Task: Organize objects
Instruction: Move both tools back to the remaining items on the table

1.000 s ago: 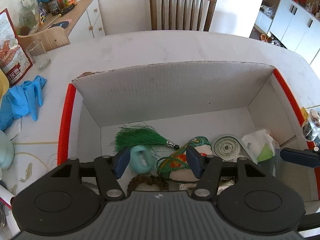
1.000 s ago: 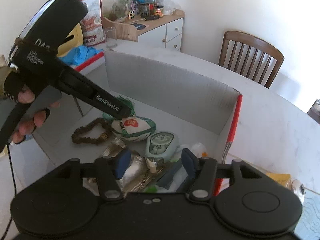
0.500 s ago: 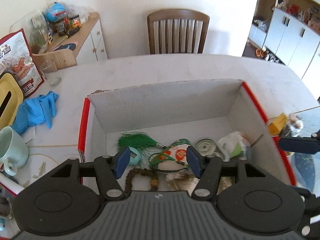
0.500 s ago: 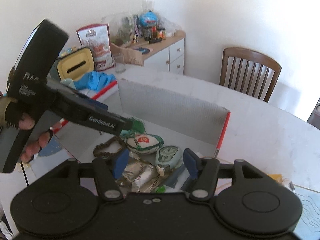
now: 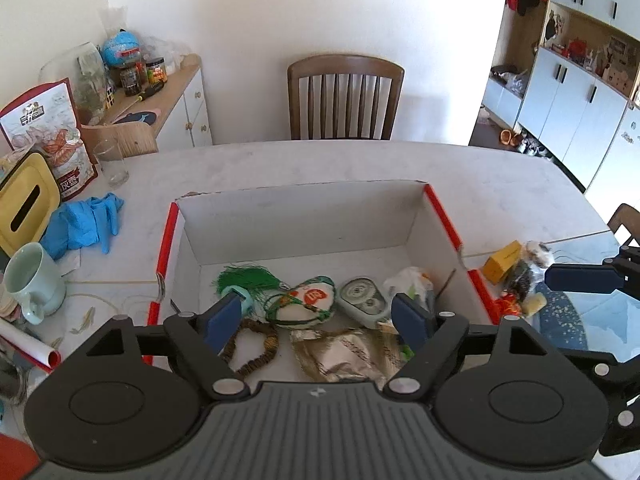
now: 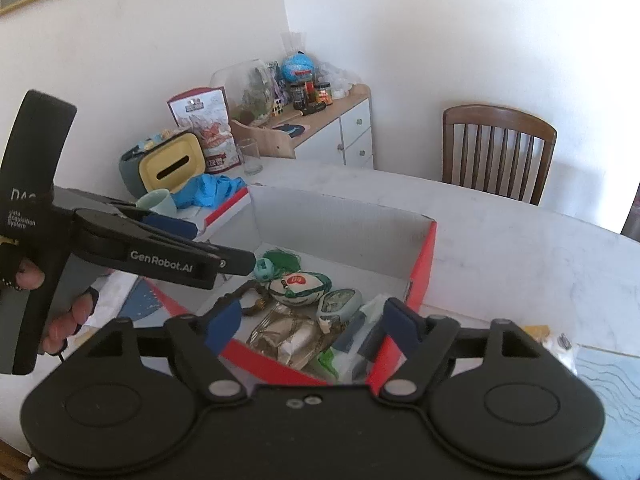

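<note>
An open white cardboard box with red edges (image 5: 442, 216) (image 6: 424, 256) stands on the marble table. In it lie a green tassel (image 5: 248, 278), a small rugby ball (image 5: 310, 300) (image 6: 300, 284), a brown bead bracelet (image 5: 256, 350), a round pale-green gadget (image 5: 362, 302) (image 6: 340, 304), a crumpled foil packet (image 5: 344, 354) (image 6: 284, 332) and a white packet (image 5: 410, 280). My left gripper (image 5: 320, 318) is open and empty, above the box's near side. My right gripper (image 6: 308, 322) is open and empty, above the box's near right corner.
Left of the box lie a blue glove (image 5: 82, 222), a pale-green mug (image 5: 30, 280), a glass (image 5: 112, 160) and a yellow tissue box (image 5: 24, 200). A yellow packet (image 5: 502, 262) and small items lie right of the box. A wooden chair (image 5: 346, 100) stands behind the table.
Both grippers have risen and pulled back from the box, so the whole box and more of the table show. Both stay open and empty.
</note>
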`<state>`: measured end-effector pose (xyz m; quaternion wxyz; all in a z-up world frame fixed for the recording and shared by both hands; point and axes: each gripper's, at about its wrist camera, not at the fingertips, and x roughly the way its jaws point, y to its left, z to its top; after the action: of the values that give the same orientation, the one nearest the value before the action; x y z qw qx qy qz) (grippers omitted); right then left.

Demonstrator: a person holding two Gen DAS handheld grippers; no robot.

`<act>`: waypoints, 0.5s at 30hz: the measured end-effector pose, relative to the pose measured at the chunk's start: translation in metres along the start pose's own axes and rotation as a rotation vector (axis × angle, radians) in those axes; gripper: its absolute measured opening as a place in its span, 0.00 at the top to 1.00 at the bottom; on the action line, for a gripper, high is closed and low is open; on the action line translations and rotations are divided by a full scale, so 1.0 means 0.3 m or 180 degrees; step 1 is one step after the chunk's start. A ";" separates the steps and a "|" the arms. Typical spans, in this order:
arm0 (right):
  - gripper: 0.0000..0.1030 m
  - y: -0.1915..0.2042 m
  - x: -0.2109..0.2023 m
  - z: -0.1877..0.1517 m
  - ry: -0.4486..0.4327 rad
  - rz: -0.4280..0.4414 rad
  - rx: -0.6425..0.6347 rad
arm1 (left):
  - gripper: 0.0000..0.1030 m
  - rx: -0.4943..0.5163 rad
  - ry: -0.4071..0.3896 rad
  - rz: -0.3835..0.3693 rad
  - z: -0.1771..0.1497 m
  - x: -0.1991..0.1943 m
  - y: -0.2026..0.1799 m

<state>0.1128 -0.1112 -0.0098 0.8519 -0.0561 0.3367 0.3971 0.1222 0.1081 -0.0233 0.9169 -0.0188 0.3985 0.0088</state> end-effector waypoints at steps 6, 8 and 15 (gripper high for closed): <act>0.10 -0.048 -0.078 -0.037 -0.0095 0.0073 0.0074 | 0.17 -0.0098 -0.0060 -0.0030 -0.030 -0.045 -0.072; 0.06 -0.070 -0.107 -0.053 -0.0130 0.0089 0.0094 | 0.16 -0.0112 -0.0093 -0.0052 -0.038 -0.058 -0.101; 0.04 -0.176 -0.217 -0.122 -0.0154 0.0024 0.0175 | 0.04 -0.0165 -0.0161 -0.0153 -0.064 -0.083 -0.211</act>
<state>0.1014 -0.2019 -0.0068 0.8595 -0.0219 0.3270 0.3922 0.0932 0.0441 -0.0164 0.9258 -0.0519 0.3743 -0.0025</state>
